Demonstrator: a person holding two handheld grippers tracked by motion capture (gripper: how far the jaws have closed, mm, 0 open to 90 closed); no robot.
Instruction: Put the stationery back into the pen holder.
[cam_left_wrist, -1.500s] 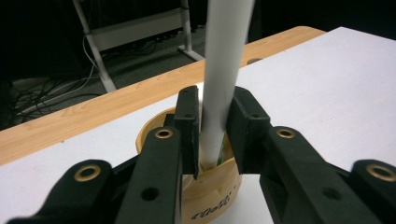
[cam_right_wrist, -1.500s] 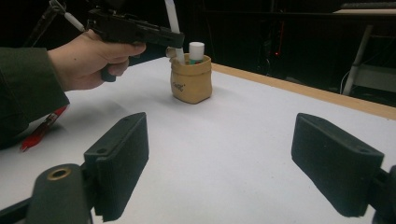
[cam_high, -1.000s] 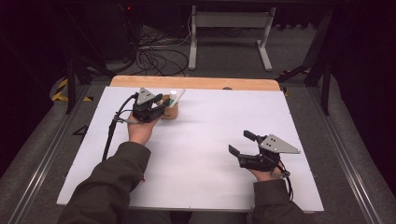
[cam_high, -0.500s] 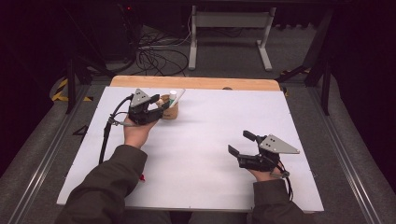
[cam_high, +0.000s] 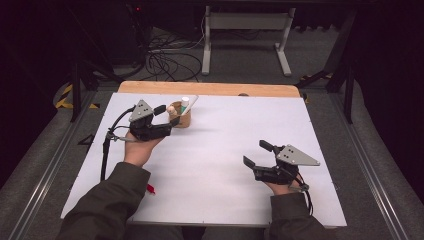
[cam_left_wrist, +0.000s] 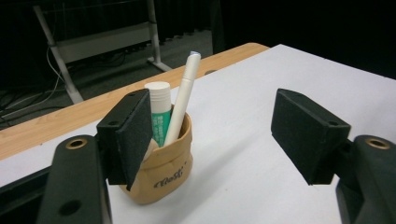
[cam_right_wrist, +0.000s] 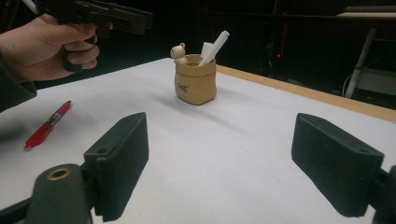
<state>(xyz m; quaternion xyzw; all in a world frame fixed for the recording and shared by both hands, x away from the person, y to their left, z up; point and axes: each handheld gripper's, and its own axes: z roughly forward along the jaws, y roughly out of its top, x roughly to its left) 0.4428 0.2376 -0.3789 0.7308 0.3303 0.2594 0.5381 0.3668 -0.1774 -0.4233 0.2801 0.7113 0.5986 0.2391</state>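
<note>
Since a second ago the left gripper (cam_high: 165, 116) has drawn back toward the person and slightly left: earlier it sat right over the cup (cam_high: 180, 118), and now the cup stands clear just beyond its jaws. The right gripper (cam_high: 258, 155) has kept its place near the table's front right. The cup has not shifted.

Left gripper's jaws are wide apart, holding nothing; in the left gripper view the cup (cam_left_wrist: 161, 161) sits low beside one jaw, not between them. Right gripper's jaws are also wide apart and empty, aimed across the bare white table (cam_high: 225, 145) at the cup (cam_right_wrist: 195, 84).

The cup is a small tan, bag-shaped pot with dark script on its side, standing upright near the table's far left, close to the wooden edge (cam_high: 210, 89). In it stand a white pen (cam_left_wrist: 183, 95) leaning outward and a white-capped tube with a green label (cam_left_wrist: 159, 112). A small pale bear figure (cam_right_wrist: 178, 50) sits at its rim.

A red pen (cam_high: 150, 189) lies on the table near the front left, beside the person's left sleeve (cam_high: 107, 205)
</note>
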